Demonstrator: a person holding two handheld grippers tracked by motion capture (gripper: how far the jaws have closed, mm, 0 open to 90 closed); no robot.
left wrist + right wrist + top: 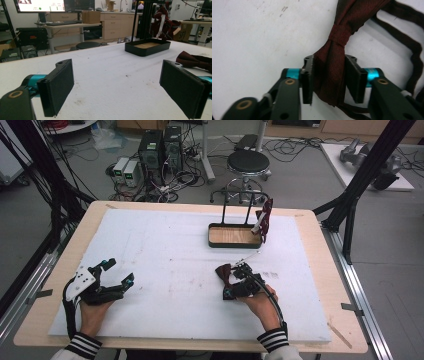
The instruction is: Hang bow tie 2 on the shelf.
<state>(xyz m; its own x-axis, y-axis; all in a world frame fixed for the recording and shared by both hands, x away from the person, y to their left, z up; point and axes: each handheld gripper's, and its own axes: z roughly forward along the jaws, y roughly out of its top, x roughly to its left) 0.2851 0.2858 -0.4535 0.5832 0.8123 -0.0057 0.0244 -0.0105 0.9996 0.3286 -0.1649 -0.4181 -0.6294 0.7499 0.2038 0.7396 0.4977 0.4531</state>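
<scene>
The right gripper (329,77) has its jaws around one wing of the dark red bow tie (339,37), which lies on the white mat (165,250); the pads seem to pinch the cloth, though one side looks barely touching. The left gripper (117,85) rests wide open, nothing between its jaws, well apart from the bow tie.
</scene>
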